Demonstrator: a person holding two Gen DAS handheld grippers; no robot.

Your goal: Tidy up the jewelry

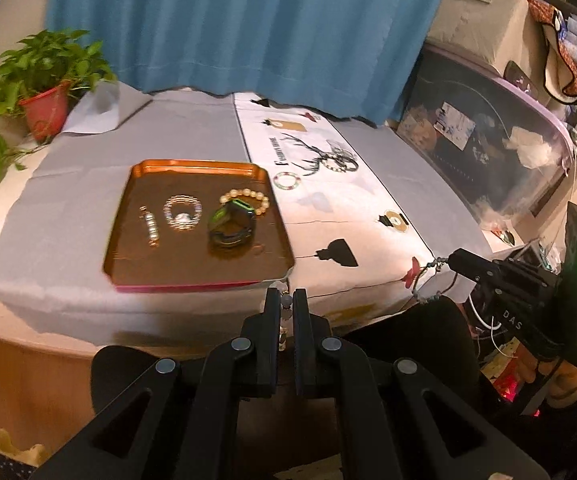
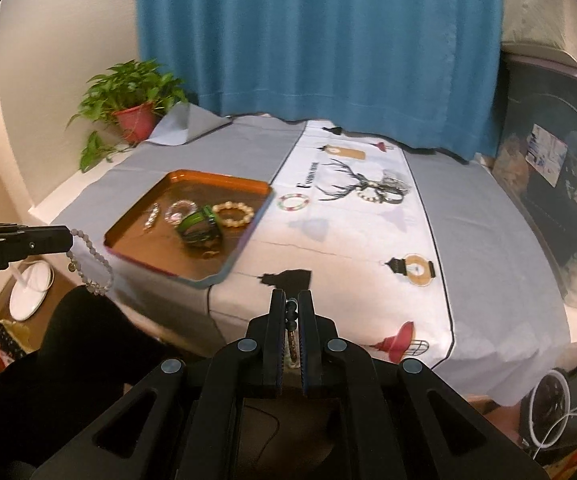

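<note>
Pale bead bracelet (image 1: 285, 312) sits clamped in left tool (image 1: 286, 294); right tool (image 2: 292, 300) pinches a dark bracelet (image 2: 291, 320).

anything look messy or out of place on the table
Yes: a tangle of bracelets and a red-green beaded ring lie loose on the printed runner, outside the orange tray. The green bangle in the tray sits tilted.

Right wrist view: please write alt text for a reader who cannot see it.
The right gripper is shut on a dark beaded bracelet above a white printed cloth. At left, the left gripper dangles a pale beaded bracelet near an orange tray of jewelry.
</note>
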